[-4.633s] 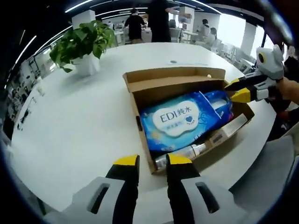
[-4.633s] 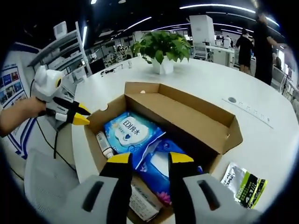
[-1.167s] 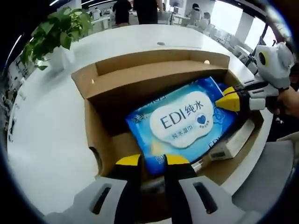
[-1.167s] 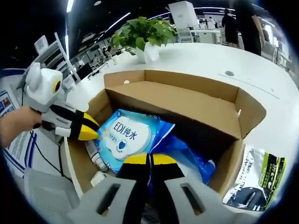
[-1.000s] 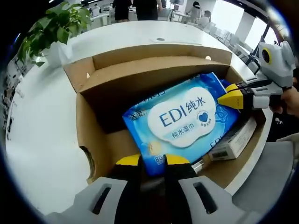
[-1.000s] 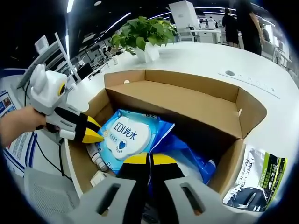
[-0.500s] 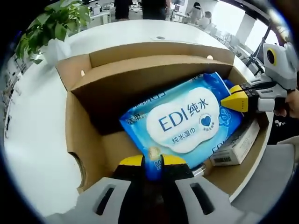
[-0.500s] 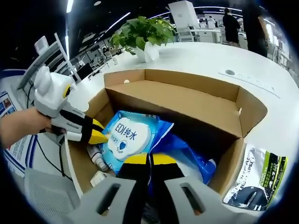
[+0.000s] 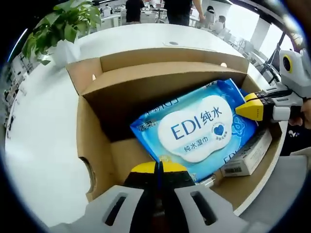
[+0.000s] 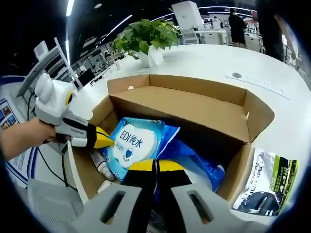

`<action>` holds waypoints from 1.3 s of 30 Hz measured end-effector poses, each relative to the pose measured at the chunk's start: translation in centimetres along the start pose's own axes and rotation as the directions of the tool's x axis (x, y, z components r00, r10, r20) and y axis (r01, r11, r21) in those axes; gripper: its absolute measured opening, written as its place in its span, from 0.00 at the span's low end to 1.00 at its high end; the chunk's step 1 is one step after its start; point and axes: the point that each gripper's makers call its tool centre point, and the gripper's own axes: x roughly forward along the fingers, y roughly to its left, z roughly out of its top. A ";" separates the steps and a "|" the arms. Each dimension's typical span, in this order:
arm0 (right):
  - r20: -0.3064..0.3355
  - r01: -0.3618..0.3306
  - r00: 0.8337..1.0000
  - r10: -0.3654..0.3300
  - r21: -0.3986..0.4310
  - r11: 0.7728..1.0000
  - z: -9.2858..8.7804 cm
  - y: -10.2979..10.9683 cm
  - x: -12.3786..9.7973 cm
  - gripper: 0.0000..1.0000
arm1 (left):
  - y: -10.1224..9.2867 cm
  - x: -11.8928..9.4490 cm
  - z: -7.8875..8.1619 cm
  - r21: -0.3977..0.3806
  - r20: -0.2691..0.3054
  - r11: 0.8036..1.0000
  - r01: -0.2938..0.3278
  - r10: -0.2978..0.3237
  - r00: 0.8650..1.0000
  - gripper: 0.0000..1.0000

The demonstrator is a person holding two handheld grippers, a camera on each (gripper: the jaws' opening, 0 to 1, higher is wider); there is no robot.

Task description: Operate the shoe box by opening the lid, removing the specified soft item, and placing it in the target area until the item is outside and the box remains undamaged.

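The open cardboard shoe box point(image 9: 92, 141) point(image 10: 252, 116) holds a blue wet-wipes pack point(image 9: 197, 128) point(image 10: 131, 141) with a white "EDI" label. My left gripper point(image 9: 158, 168) is shut on the pack's near edge. In the right gripper view it reaches in from the left, its yellow tip point(image 10: 103, 141) at the pack's corner. My right gripper point(image 10: 155, 166) is shut on blue wrapper at the pack's other end, beside a darker blue pack point(image 10: 204, 167). In the left gripper view its shut yellow tip point(image 9: 253, 108) meets the pack's right edge.
A white carton point(image 9: 248, 156) and a small bottle point(image 10: 100, 167) lie in the box beside the pack. A silver-green pouch point(image 10: 266, 187) lies on the white table point(image 9: 43, 126) by the box. A potted plant point(image 9: 60, 26) point(image 10: 146, 35) stands farther off. People stand far behind.
Both grippers were open above the box 4.6 s ago. The right gripper had shut by 1.2 s ago. The left jaws have now closed on the pack's near edge.
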 end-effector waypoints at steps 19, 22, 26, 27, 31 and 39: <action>0.088 0.001 0.996 -0.005 0.042 0.999 2.4 -0.1 -3.9 0.00 | -1.8 -4.1 2.7 0.012 0.112 1.000 0.016 -0.018 0.994 0.00; 0.101 -0.004 0.995 -0.001 0.057 0.998 2.7 -0.1 -4.6 0.00 | -2.3 -4.8 3.1 0.014 0.128 1.000 0.023 -0.025 0.991 0.00; 0.111 -0.012 0.994 0.004 0.073 0.997 2.9 0.1 -5.6 0.00 | -3.0 -5.4 3.3 0.029 0.131 0.999 0.030 -0.034 0.991 0.00; 0.111 -0.011 0.994 0.003 0.073 0.997 2.9 0.1 -5.8 0.00 | -3.1 -5.7 3.4 0.030 0.135 0.999 0.032 -0.035 0.990 0.00; 0.126 -0.009 0.992 -0.001 0.081 0.997 3.0 0.0 -6.8 0.00 | -3.8 -6.5 3.9 0.037 0.152 0.998 0.041 -0.046 0.987 0.00; 0.154 -0.003 0.988 -0.013 0.101 0.995 3.5 -0.4 -9.3 0.00 | -5.8 -8.5 5.4 0.058 0.187 0.997 0.060 -0.070 0.980 0.00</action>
